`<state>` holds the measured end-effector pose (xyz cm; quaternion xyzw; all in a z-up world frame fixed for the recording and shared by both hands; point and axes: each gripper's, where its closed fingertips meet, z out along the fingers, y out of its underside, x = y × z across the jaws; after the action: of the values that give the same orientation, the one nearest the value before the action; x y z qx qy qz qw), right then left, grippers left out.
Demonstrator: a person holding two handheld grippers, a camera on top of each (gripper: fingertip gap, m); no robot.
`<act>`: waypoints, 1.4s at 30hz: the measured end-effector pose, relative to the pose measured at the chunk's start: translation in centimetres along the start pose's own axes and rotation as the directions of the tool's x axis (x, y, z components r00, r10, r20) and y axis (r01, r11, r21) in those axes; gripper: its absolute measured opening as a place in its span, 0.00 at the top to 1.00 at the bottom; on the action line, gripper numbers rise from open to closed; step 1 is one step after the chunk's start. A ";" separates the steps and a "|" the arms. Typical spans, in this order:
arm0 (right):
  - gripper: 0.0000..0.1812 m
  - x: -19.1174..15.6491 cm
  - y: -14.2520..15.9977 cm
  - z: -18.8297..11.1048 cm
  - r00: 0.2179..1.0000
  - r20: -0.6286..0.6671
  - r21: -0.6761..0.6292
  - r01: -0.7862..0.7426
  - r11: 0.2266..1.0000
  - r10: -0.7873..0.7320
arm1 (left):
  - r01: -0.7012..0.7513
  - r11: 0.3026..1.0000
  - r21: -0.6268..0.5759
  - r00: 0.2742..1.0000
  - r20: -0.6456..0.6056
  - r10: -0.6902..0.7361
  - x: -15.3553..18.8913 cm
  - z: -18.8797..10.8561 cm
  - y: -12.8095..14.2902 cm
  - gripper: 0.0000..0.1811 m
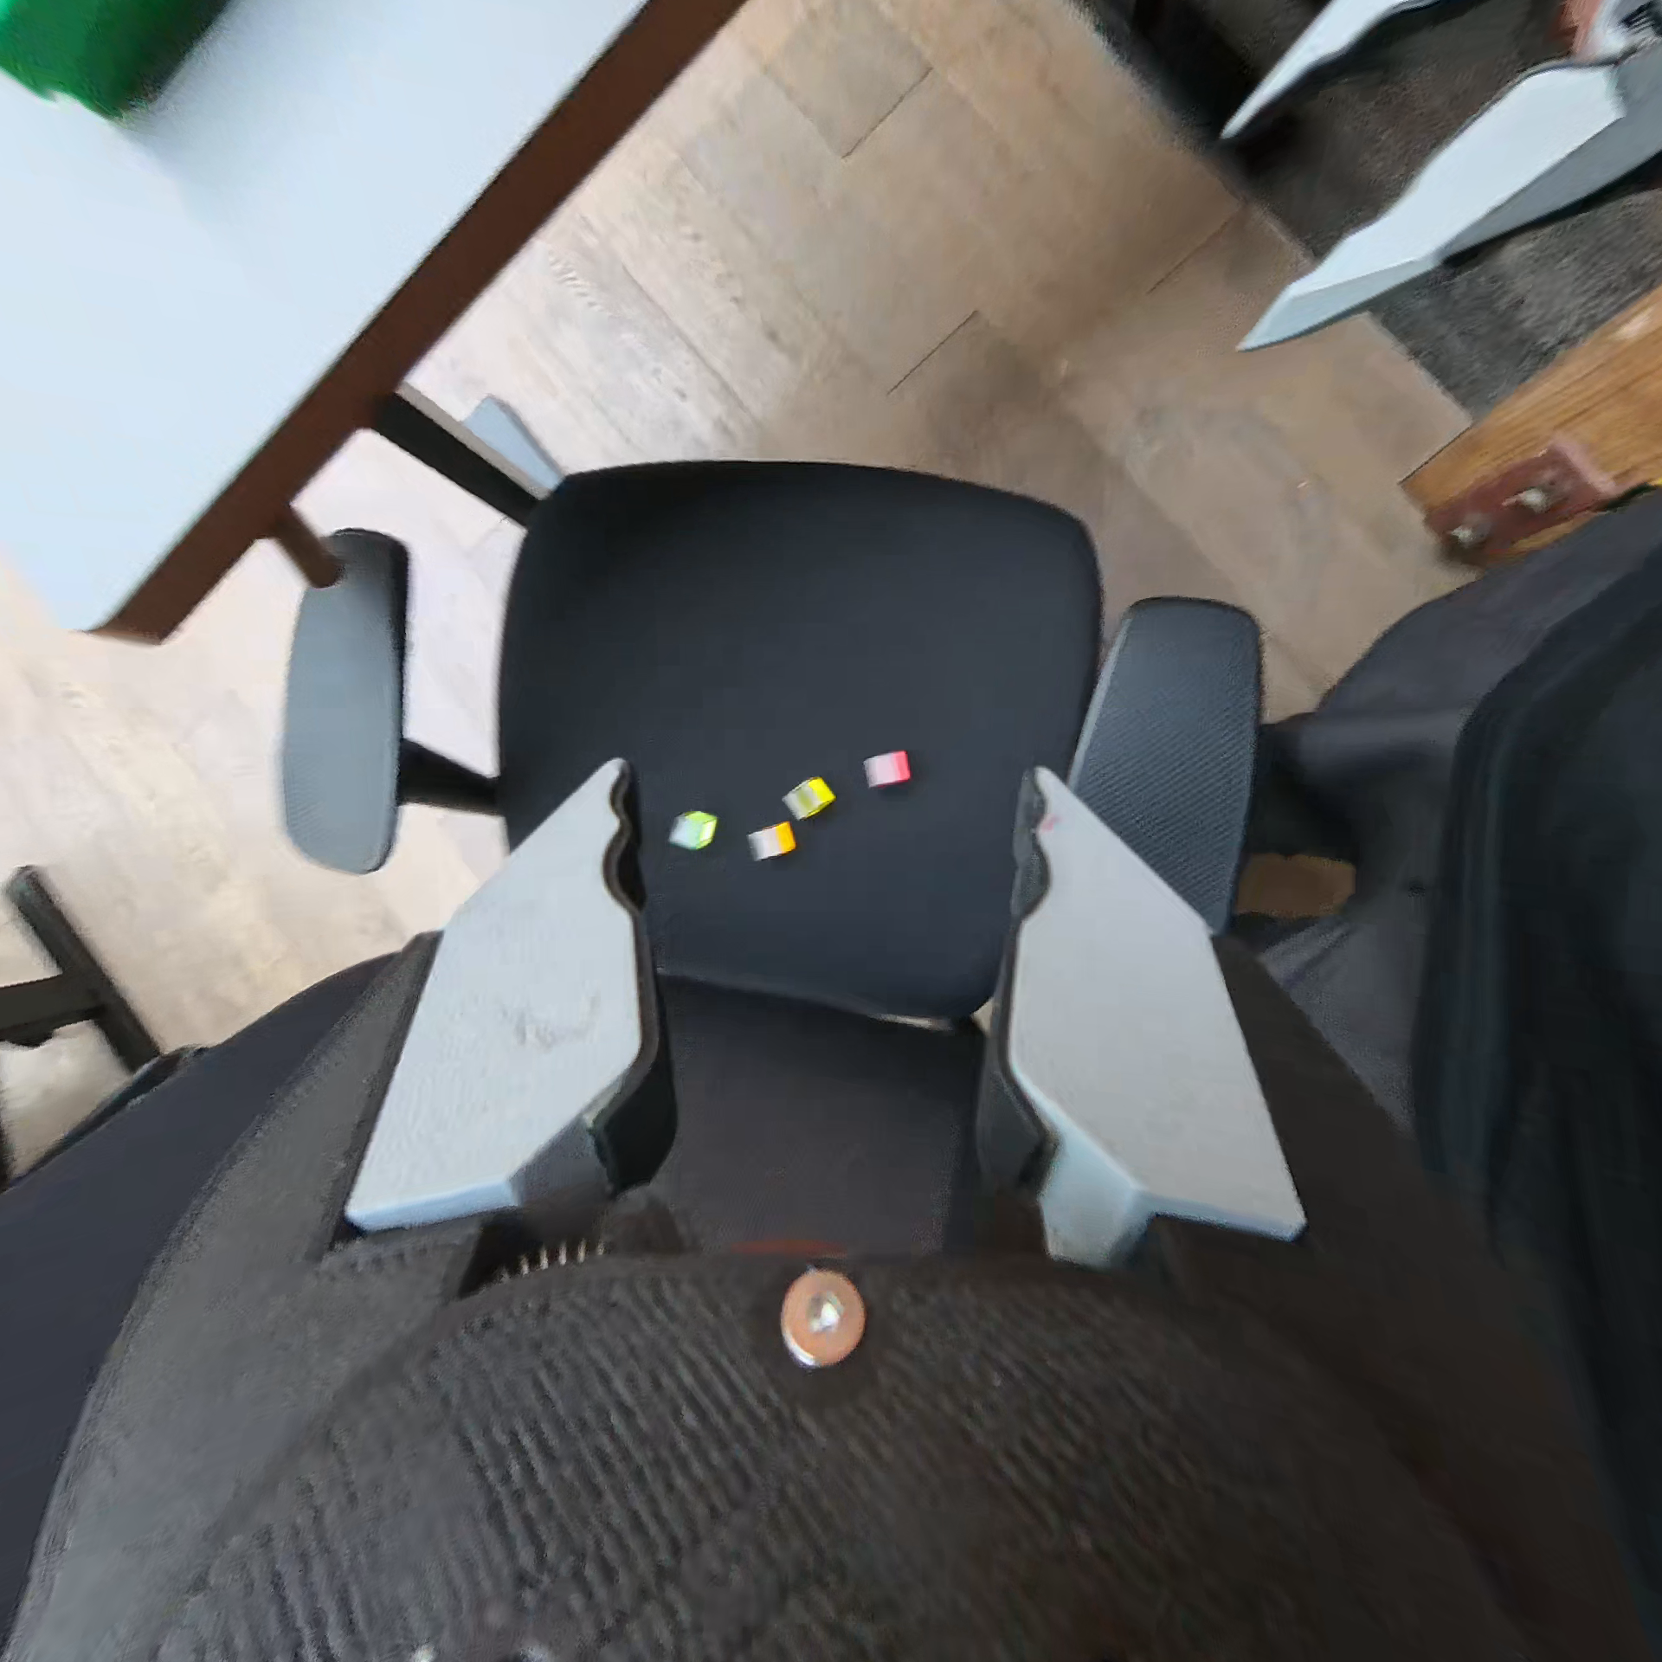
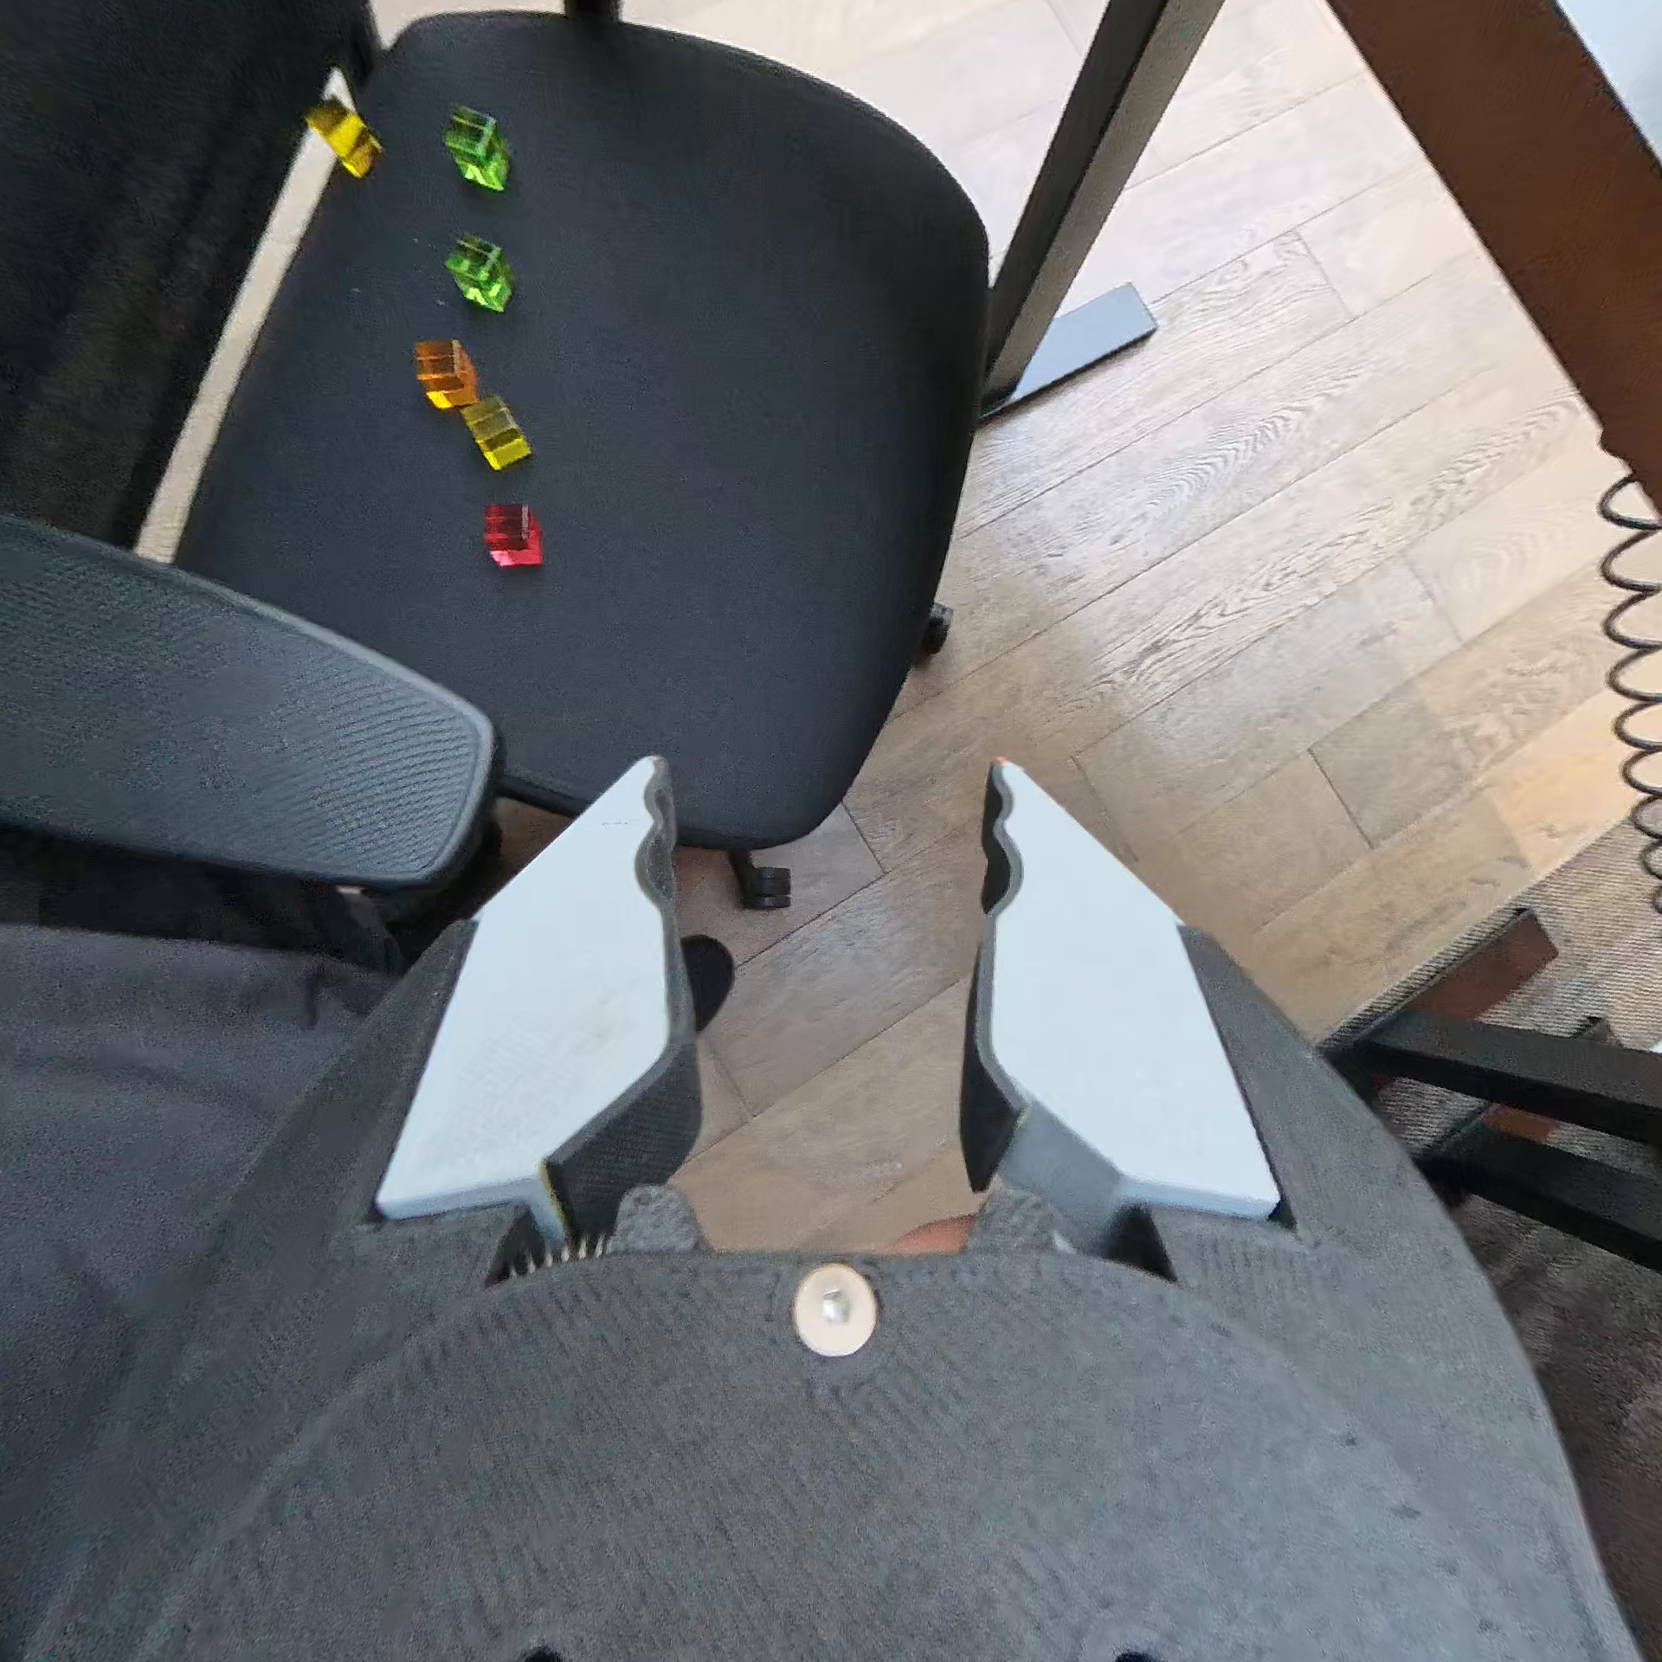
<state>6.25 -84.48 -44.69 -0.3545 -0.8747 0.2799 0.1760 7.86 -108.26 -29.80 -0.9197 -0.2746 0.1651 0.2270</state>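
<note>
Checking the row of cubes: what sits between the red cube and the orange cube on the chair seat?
A yellow cube, touching the orange cube, apart from the red cube; right wrist view.

The right gripper (image 2: 832,791) hangs over the wood floor (image 2: 1259,585) with its two fingers wide apart and nothing between them. Off to its left is a black chair seat (image 2: 719,360). On the seat sit small see-through blocks (two green, two yellow, one orange, one red (image 2: 514,536)). The red block is nearest the gripper.
</note>
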 end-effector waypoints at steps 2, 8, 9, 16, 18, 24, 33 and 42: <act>0.63 -0.7 0.6 -0.7 0.999 0.042 0.006 -0.010 1.000 0.009 | -0.007 1.000 -0.013 0.997 0.074 0.008 -2.6 -2.3 0.1 0.57; 0.63 -1.6 3.2 -2.3 0.995 0.035 -0.017 -0.089 0.996 0.090 | -0.064 0.995 -0.078 0.990 0.119 0.073 -9.9 -7.2 3.1 0.60; 0.63 -2.1 3.6 -2.4 0.994 0.035 -0.026 -0.106 0.994 0.107 | -0.084 0.992 -0.095 0.990 0.108 0.094 -10.8 -7.5 4.1 0.59; 0.63 -7.0 4.4 -3.1 0.985 -0.068 -0.094 -0.166 0.982 0.160 | -0.196 0.981 0.011 0.979 0.060 0.195 -14.6 -6.8 6.1 0.61; 0.64 -9.0 3.4 -3.6 0.973 -0.106 -0.078 -0.213 0.974 0.205 | -0.251 0.965 0.079 0.968 0.034 0.249 -14.4 -6.0 5.8 0.62; 0.68 -15.9 -1.9 -5.6 0.921 -0.235 -0.041 -0.330 0.943 0.311 | -0.194 0.930 0.311 0.978 -0.016 0.209 -12.4 -4.7 5.7 0.70; 0.81 -21.9 -6.5 -5.5 0.962 -0.221 -0.050 -0.176 0.983 0.161 | -0.304 0.874 0.379 0.942 -0.016 0.334 -9.8 -3.1 5.4 0.75; 0.78 -21.8 -7.8 0.8 0.953 -0.014 0.018 -0.301 0.953 0.302 | -0.276 0.932 0.235 0.957 -0.018 0.288 -10.8 -0.5 7.6 0.75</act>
<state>16.74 -105.03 -42.94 -0.4847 -0.8067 0.3071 0.1414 2.74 -120.38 -31.35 -0.9210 -0.1128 0.2025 0.3130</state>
